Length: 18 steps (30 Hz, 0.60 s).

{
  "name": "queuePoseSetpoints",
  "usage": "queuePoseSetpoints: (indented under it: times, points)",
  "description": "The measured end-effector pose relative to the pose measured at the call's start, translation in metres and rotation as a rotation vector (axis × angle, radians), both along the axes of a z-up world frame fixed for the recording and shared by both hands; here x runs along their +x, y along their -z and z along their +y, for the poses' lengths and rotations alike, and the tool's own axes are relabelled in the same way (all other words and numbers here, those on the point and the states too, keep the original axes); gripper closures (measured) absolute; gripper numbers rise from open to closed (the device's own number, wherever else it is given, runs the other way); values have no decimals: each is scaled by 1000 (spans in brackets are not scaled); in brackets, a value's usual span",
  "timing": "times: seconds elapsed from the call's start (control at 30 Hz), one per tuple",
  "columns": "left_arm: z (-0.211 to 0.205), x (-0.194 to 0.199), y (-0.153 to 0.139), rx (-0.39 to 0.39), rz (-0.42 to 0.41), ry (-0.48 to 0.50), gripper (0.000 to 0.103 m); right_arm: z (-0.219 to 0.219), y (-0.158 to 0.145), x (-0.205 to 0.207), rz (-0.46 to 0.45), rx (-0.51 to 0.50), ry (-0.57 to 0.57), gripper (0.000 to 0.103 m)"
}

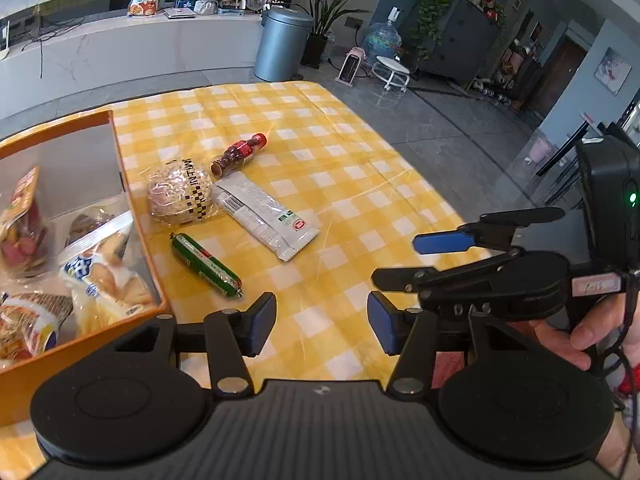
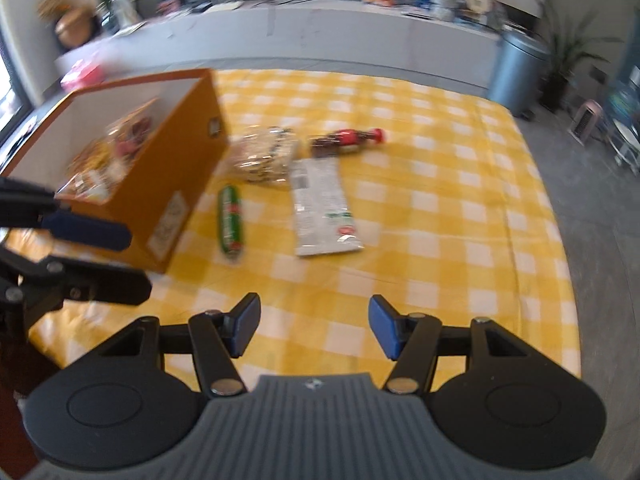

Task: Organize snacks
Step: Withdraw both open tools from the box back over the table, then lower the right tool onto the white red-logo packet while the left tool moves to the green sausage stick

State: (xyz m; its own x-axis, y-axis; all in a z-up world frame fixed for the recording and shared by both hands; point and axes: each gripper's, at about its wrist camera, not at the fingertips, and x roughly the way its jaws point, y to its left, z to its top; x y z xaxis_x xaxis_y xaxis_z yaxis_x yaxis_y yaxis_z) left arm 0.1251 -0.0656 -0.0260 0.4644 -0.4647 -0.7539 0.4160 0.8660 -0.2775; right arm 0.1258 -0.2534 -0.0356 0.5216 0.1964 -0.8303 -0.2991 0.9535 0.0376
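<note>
Left wrist view: left gripper (image 1: 322, 322) hangs over the yellow checked cloth (image 1: 340, 168), jaws parted, nothing between the pads.
Box: orange box (image 1: 120, 160) at the left, already holding several bagged snacks.
Loose snacks: green sausage stick (image 1: 206, 265) nearest the box; clear bag of round biscuits (image 1: 180, 192) beyond it; long white packet (image 1: 266, 214) beside that; small red-capped bottle (image 1: 239, 154) farthest out.
Other tool: right gripper (image 1: 404, 260) enters from the right, a hand (image 1: 576, 336) on its handle, fingers apart and empty.

Right wrist view: blurred; right gripper (image 2: 314, 326) released, only cloth between its pads.
Same layout: box (image 2: 176, 184) at the left, sausage stick (image 2: 231, 220) just beside its wall, white packet (image 2: 322, 210) in the middle, bottle (image 2: 348, 141) and biscuit bag (image 2: 266, 154) behind.
Left gripper: its fingers (image 2: 86, 234) show at the left edge, spread.

Handling, sausage stick: probably light, firm, slick-skinned; likely best pinched across its middle.
Handling, white packet: thin, floppy film; a grip on one sealed end seems safest.
Handling, biscuit bag: crinkly and brittle inside; probably wants a gentle squeeze.
</note>
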Motion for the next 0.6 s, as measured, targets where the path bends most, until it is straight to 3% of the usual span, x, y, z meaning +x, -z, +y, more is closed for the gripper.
queuePoseSetpoints:
  times: [0.17, 0.33, 0.6]
  points:
    - [-17, 17, 18, 72, 6, 14, 41, -17, 21, 18, -3, 57, 116, 44]
    - [-28, 32, 28, 143, -37, 58, 41, -22, 41, 42, 0, 90, 180, 44]
    - [-37, 54, 36, 239, -91, 132, 39, -14, 54, 74, -28, 101, 155, 48]
